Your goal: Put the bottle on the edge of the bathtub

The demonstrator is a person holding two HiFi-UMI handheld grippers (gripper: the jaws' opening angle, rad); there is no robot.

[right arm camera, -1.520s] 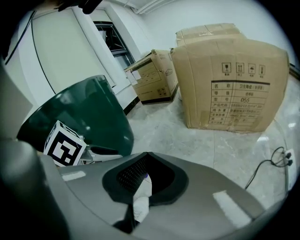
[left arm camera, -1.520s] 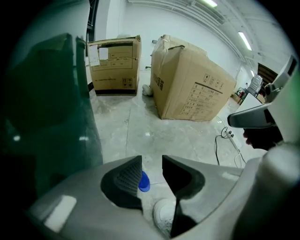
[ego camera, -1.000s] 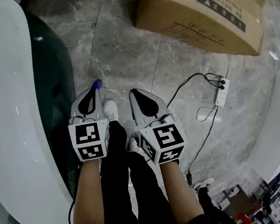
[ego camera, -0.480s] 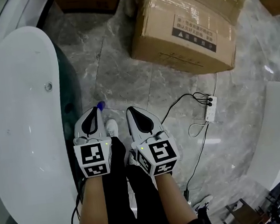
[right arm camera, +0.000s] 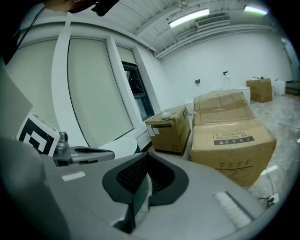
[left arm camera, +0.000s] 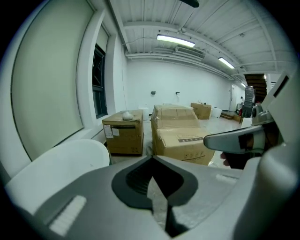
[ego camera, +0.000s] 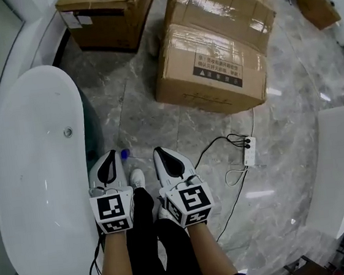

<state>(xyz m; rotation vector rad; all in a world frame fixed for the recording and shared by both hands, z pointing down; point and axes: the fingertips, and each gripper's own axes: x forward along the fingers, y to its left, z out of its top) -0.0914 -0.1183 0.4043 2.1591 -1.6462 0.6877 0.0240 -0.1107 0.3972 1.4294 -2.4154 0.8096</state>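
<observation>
The bottle shows in the head view alone, and only as a small blue cap. It appears to stand on the grey marble floor at centre-left of the frame. It is just beside the tip of the left gripper, apart from it, and near the dark flank of the white bathtub that fills the left side. Neither gripper view catches it.

Both gripper views show clenched jaws with nothing between them. Past the jaws they show the large cardboard box and the smaller box that lie at the top of the head view. Only these two views show the window and the ceiling strip lights.

The right gripper lies beside the left one, further from the bottle. A power strip with its cable lies right of centre, and a white fixture stands at the right edge.
</observation>
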